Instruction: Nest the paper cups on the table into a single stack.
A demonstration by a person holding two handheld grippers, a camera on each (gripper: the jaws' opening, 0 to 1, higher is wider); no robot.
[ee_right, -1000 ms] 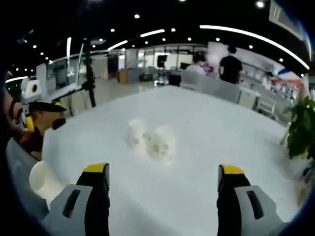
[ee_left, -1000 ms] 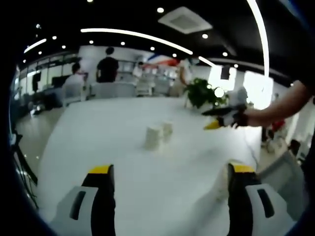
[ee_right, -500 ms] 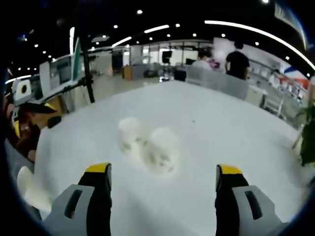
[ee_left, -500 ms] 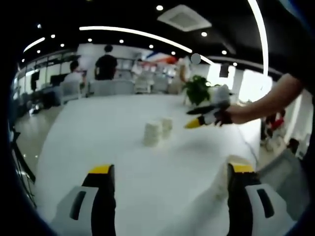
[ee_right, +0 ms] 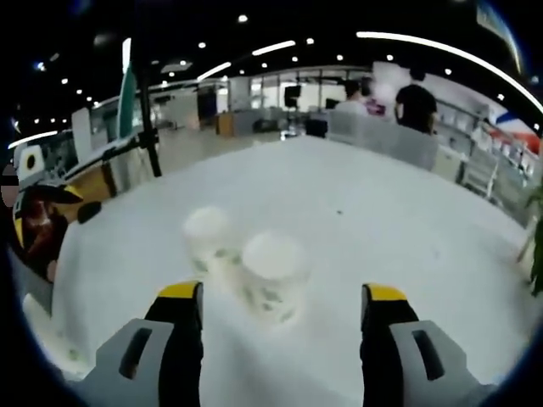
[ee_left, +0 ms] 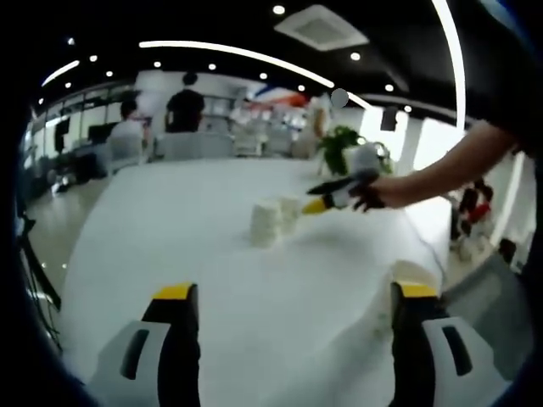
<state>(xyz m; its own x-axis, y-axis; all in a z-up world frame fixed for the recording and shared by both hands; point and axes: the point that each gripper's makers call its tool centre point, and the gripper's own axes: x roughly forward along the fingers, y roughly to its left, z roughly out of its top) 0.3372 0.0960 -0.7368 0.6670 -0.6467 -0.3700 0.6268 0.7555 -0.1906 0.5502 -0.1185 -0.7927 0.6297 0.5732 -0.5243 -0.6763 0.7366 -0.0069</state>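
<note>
Long white table [ee_right: 382, 212] stretching ahead of the right gripper's [ee_right: 278, 298] jaws; two paper cups [ee_right: 273, 275] upside down, side by side, just beyond the tips.

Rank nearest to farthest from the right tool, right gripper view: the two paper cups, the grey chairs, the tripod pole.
1. Front paper cup, between the open jaws of the right tool.
2. Second paper cup, just behind it, on the left.
3. Tripod pole, off the table's left edge.
4. Grey chairs, at the table's far end, on the right.
</note>
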